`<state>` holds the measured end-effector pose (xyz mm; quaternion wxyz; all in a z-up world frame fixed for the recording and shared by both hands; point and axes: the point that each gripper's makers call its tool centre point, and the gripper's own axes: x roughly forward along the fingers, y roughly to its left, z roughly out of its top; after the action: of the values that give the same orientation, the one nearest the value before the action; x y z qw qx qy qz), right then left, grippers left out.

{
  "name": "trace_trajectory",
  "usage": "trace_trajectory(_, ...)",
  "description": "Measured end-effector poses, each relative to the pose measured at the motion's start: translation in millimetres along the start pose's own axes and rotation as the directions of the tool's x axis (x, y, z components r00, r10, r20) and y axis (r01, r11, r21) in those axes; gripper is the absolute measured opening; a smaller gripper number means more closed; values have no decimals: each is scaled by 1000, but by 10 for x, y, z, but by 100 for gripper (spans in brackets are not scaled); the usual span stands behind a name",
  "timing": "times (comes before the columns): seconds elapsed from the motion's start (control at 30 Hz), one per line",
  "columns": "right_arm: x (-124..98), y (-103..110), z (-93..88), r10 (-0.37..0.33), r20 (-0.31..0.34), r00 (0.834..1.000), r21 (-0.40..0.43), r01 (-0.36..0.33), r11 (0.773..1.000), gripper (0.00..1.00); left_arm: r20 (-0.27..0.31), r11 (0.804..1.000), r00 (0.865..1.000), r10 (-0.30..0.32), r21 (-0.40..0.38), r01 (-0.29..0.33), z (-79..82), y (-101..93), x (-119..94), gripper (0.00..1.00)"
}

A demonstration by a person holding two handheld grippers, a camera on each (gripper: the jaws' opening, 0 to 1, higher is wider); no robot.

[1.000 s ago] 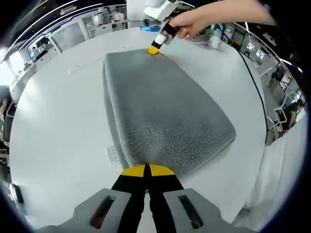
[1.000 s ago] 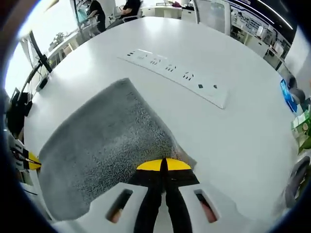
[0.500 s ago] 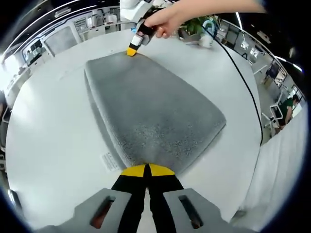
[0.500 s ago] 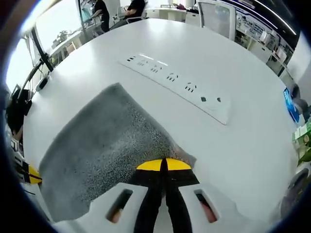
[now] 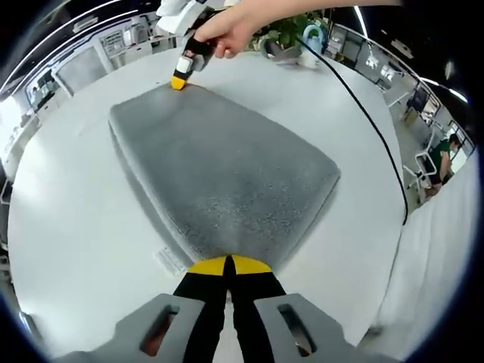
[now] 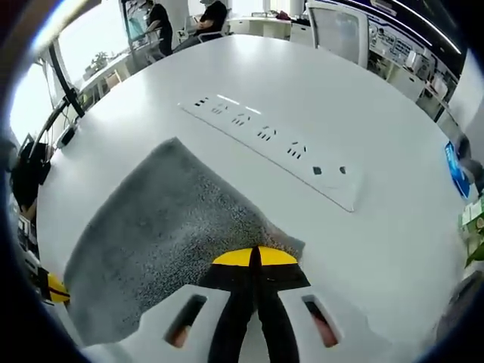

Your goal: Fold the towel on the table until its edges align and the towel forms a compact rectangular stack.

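My left gripper (image 5: 226,265) is clenched on the near edge of the grey towel (image 5: 219,174), its yellow-tipped jaws pressed together with the pile bunched right at their tips. The towel lies folded on the white table (image 5: 68,197), stretching away from those jaws as a thick slab with at least two layers showing along its left side. Just left of my jaws a small white care label (image 5: 169,261) pokes out from under the towel edge onto the table. At the towel's far corner, ahead and a little left of my left tool, my right gripper (image 5: 178,82) pinches the cloth with its yellow tip, and my hand (image 5: 227,29) is wrapped around its handle. To the right of the towel a black cable (image 5: 370,121) runs across the table, and past the far rim stand a green potted plant (image 5: 283,34) and a pale blue-rimmed object that I cannot identify.

In the right gripper view, my right gripper (image 6: 254,258) is likewise closed on the towel (image 6: 159,242), jaws together on a corner that peeks out just to the right of the tips. The towel spreads ahead and to the left of the tool. At its far left edge a bit of yellow marks my left gripper (image 6: 54,288) at the cloth. Beyond the towel and apart from it, a long white power strip (image 6: 272,147) lies diagonally on the table (image 6: 363,98). A blue object (image 6: 456,172) sits near the right rim.
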<state>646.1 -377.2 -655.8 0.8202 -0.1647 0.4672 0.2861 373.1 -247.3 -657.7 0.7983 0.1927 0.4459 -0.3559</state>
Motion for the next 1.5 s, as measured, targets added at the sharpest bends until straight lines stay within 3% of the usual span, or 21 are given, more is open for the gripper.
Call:
trace_trajectory(0.2, -54, 6, 6, 12, 36, 999, 31, -13, 999, 0, 57, 985, 998, -33, 173, 23, 24, -19, 1, 1)
trace_trajectory(0.23, -106, 4, 22, 21, 57, 998, 69, -25, 997, 0, 63, 983, 997, -36, 182, 24, 19, -20, 2, 1)
trace_trajectory(0.33, -213, 107, 81, 89, 121, 989, 96, -101, 990, 0, 77, 984, 996, -39, 176, 25, 6, -14, 0, 1)
trace_trajectory(0.47, -482, 213, 58, 97, 191, 977, 71, -112, 991, 0, 107, 985, 992, -61, 166, 43, 37, -25, 15, 2)
trace_trajectory(0.53, -629, 278, 1, 84, 216, 973, 46, -96, 994, 0, 149, 994, 986, -76, 85, 64, 78, -50, 34, 2)
trace_trajectory(0.63, -831, 411, -150, 86, 236, 968, 53, -101, 994, 0, 188, 990, 977, -103, 115, 82, 88, -66, 29, 2)
trace_trajectory(0.77, -1093, 663, -454, 88, 241, 966, 39, -101, 994, 0, 210, 990, 969, -127, 88, 110, 97, -56, -3, 2)
trace_trajectory(0.9, -1240, 939, -762, 119, 236, 964, 49, -134, 990, 9, 229, 987, 962, -152, 78, 137, 93, -72, -97, 12)
trace_trajectory(1.0, -1321, 1147, -996, 126, 227, 966, 39, -138, 990, 13, 236, 984, 959, -157, 116, 132, 76, -104, -201, 16)
trace_trajectory(1.23, -1429, 1611, -1350, 152, 211, 966, -60, -143, 988, 17, 229, 977, 960, -158, 180, 117, 7, -155, -341, 20)
trace_trajectory(1.37, -1443, 1834, -1498, 182, 166, 969, -181, -151, 972, 20, 235, 971, 955, -181, 197, 135, 20, -212, -377, 26)
trace_trajectory(1.5, -1428, 1981, -1619, 199, 127, 972, -250, -163, 954, 20, 228, 951, 955, -187, 287, 118, 53, -273, -366, 27)
